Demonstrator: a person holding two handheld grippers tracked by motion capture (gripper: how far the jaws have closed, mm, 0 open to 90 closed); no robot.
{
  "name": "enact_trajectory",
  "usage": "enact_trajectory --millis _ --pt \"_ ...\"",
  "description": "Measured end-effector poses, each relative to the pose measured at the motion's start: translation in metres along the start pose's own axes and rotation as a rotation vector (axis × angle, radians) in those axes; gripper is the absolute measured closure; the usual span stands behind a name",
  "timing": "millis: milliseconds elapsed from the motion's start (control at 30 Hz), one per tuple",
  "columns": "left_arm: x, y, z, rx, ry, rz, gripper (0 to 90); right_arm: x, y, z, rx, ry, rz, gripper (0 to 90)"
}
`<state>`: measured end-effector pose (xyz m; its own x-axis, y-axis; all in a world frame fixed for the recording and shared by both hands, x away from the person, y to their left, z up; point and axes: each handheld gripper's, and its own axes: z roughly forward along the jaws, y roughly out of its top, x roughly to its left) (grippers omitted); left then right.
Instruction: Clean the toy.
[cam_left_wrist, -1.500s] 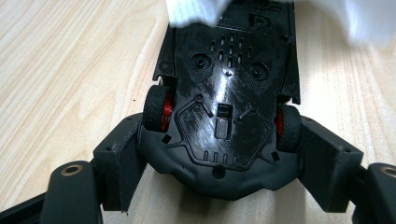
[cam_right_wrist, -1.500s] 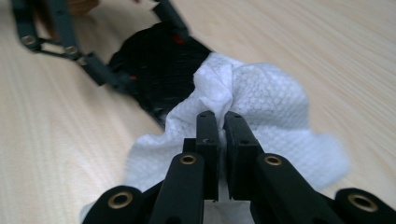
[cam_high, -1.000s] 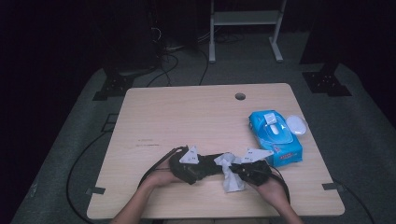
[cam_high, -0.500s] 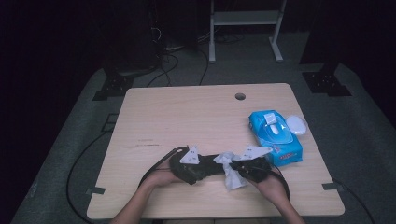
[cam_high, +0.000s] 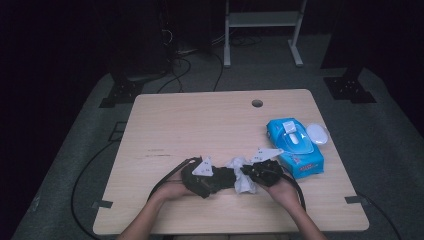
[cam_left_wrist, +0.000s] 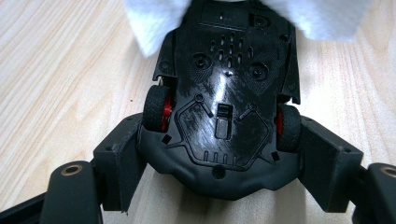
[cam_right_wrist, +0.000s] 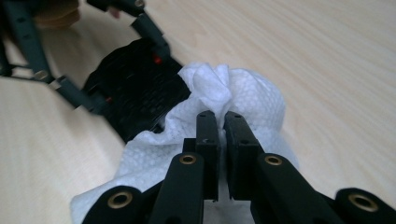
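Observation:
A black toy car (cam_left_wrist: 229, 107) with red wheel hubs lies belly-up, and my left gripper (cam_left_wrist: 224, 158) is shut on its sides by the wheels. In the high view the left gripper (cam_high: 220, 177) holds the car (cam_high: 225, 175) just above the table's near edge. A crumpled white wipe (cam_right_wrist: 247, 98) is pinched in my right gripper (cam_right_wrist: 222, 126), which is shut on it. The wipe (cam_high: 242, 176) rests against the end of the car (cam_right_wrist: 135, 88) farthest from the left hand, and its edge (cam_left_wrist: 154, 18) drapes over that end. In the high view the right gripper (cam_high: 248, 172) meets it from the right.
A blue pack of wipes (cam_high: 295, 147) lies right of the hands, with a white oval piece (cam_high: 317, 133) beside it. The wooden table (cam_high: 200, 125) has a cable hole (cam_high: 257, 103) near its far edge. Black cables trail from both grippers off the near edge.
My right gripper has slid the wipe a little away from the person along the car. The left gripper and the car have kept still.

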<state>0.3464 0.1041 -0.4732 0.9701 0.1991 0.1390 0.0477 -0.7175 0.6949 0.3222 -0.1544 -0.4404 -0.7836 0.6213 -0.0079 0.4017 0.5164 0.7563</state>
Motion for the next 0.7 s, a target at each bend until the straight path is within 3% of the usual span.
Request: enact_trajectory --millis 133,300,367,700 --pt "0.001 -0.001 0.000 -0.002 0.005 -0.011 24.2 0.006 -0.008 -0.009 0.009 0.043 0.000 84.4" --pt "0.001 0.000 0.001 -0.007 0.010 -0.018 24.2 0.008 -0.016 -0.011 0.023 0.052 -0.005 84.5" --pt "0.002 -0.001 0.000 -0.004 0.007 -0.022 24.2 0.007 -0.018 -0.011 0.017 0.060 0.014 84.5" --pt "0.007 -0.001 -0.005 -0.040 -0.041 -0.125 21.1 0.008 -0.023 -0.011 -0.003 0.057 0.014 84.4"
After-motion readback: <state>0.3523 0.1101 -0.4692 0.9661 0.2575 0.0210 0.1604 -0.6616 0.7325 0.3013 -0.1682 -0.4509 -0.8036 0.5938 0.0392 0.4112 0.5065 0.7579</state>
